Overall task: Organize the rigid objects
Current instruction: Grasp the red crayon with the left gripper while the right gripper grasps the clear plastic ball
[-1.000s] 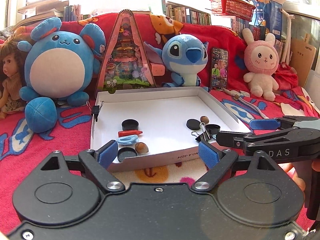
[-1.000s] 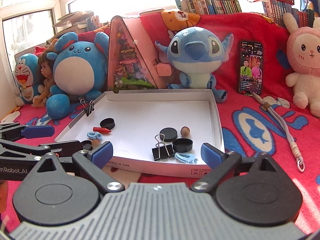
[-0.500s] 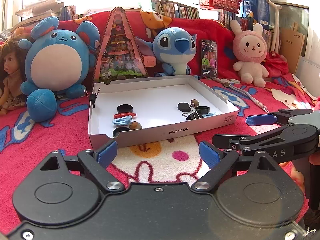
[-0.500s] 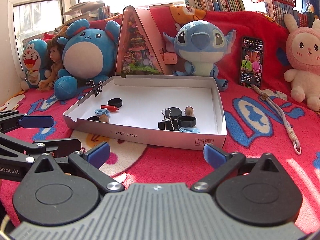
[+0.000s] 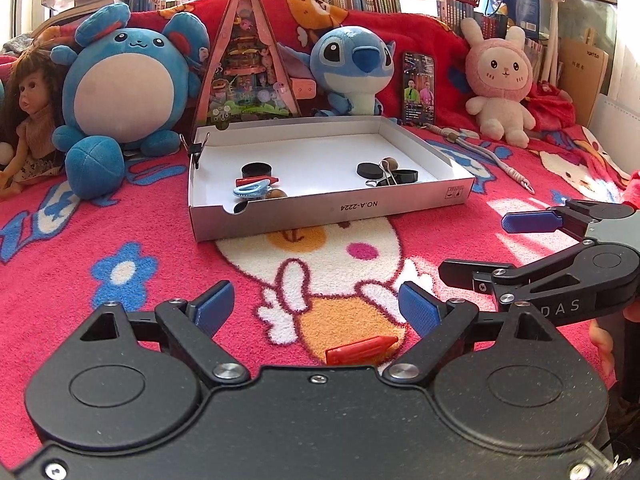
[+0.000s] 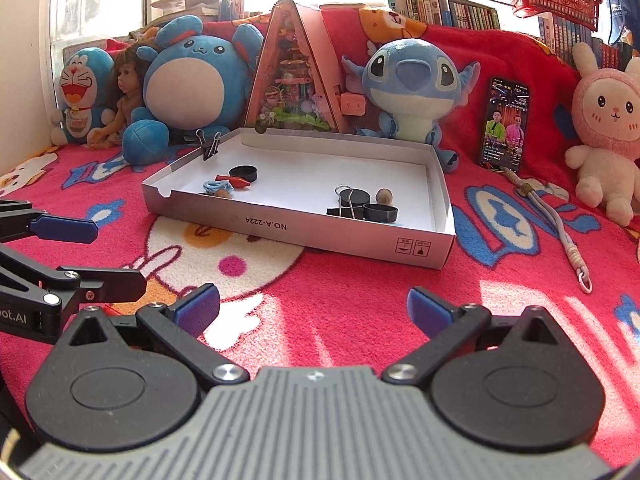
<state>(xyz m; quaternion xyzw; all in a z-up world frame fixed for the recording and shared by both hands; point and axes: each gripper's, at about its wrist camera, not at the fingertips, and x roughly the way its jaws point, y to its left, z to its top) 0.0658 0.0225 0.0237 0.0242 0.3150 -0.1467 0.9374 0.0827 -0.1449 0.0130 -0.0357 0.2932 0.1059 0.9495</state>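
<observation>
I see open blanket between me and the white box; its near wall blocks a low approach, and plush toys crowd behind.

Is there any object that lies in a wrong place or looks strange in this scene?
Yes. One red crayon-like piece lies loose on the red blanket, just in front of the open left hand-held gripper, while the other small items sit inside the white box. A similar red piece is already in the box.

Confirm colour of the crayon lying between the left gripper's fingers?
Red-orange crayon, clearest in the left wrist view.
</observation>
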